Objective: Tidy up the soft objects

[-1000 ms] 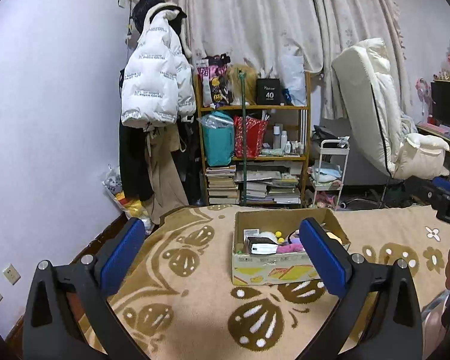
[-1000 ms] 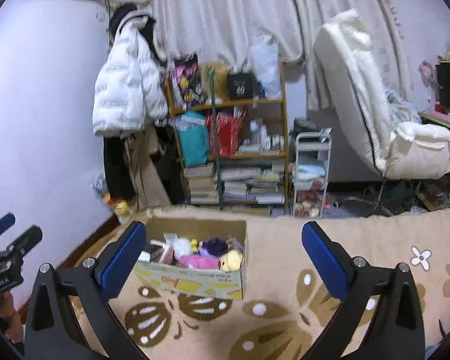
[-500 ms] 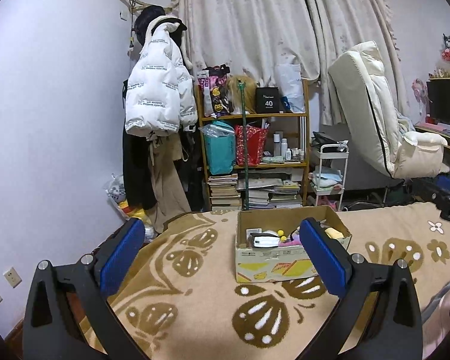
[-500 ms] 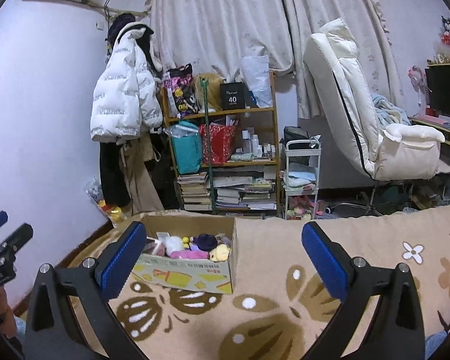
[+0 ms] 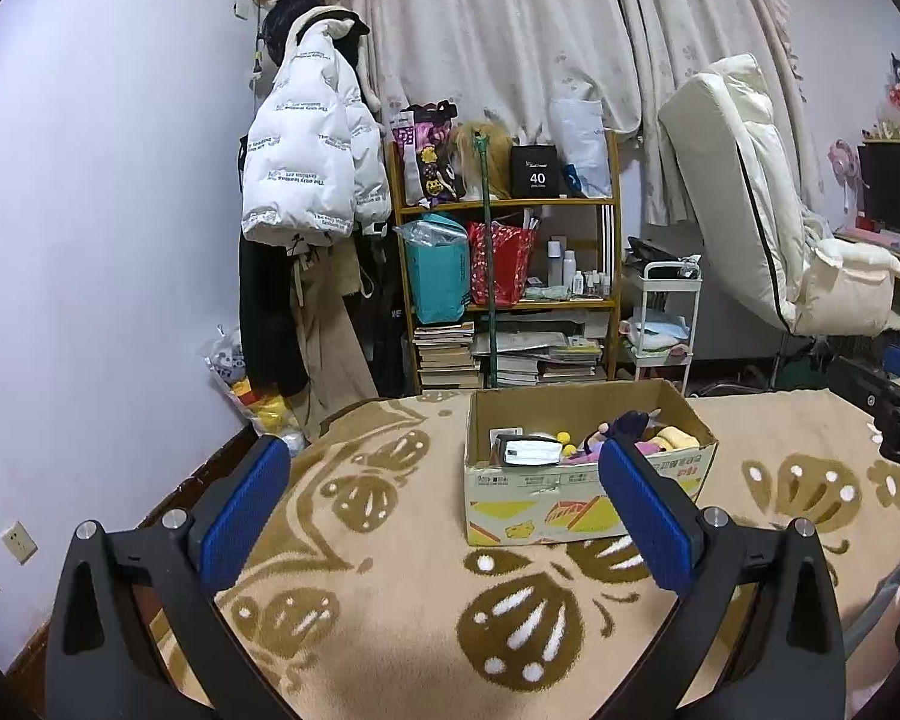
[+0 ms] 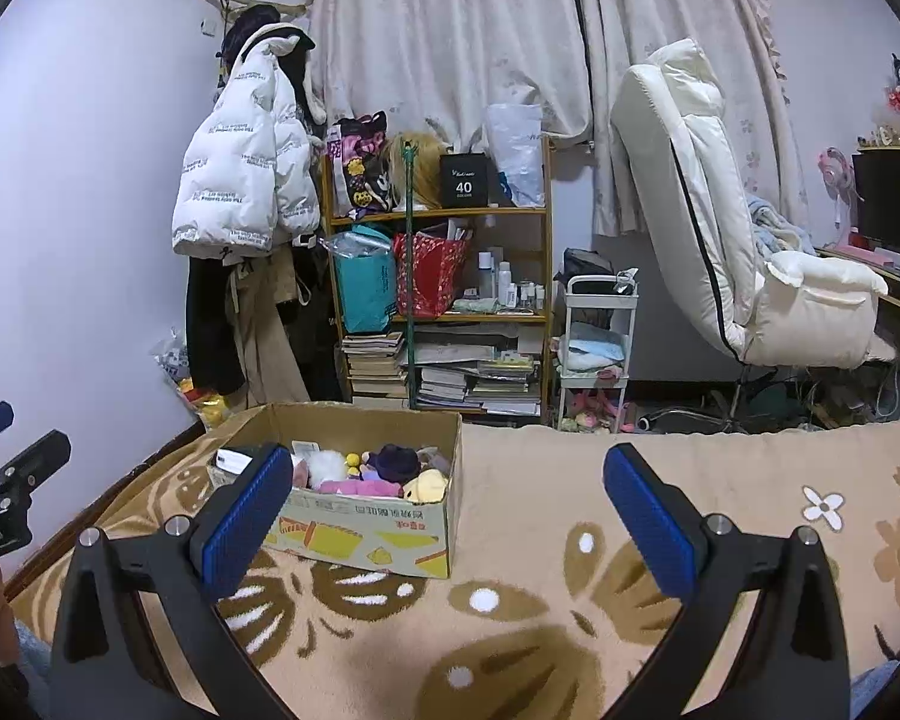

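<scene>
A cardboard box point(image 5: 570, 498) stands on a tan blanket with brown patterns point(image 5: 390, 600). It holds several plush toys point(image 6: 384, 471) in purple, pink, yellow and white, plus a small white-and-black item point(image 5: 525, 450). The box also shows in the right wrist view point(image 6: 366, 534). My left gripper point(image 5: 444, 504) is open and empty, well short of the box. My right gripper point(image 6: 447, 507) is open and empty, with the box behind its left finger. Each gripper's body shows at the edge of the other view.
A wooden shelf point(image 5: 510, 276) packed with bags, bottles and books stands behind the bed. A white puffer jacket point(image 5: 306, 156) hangs at the left. A white cart point(image 6: 597, 348) and a cream recliner point(image 6: 750, 252) stand at the right.
Both grippers have drawn back and tilted up a little, so the box sits lower and a little farther in each view. Jaws stay open and empty.
</scene>
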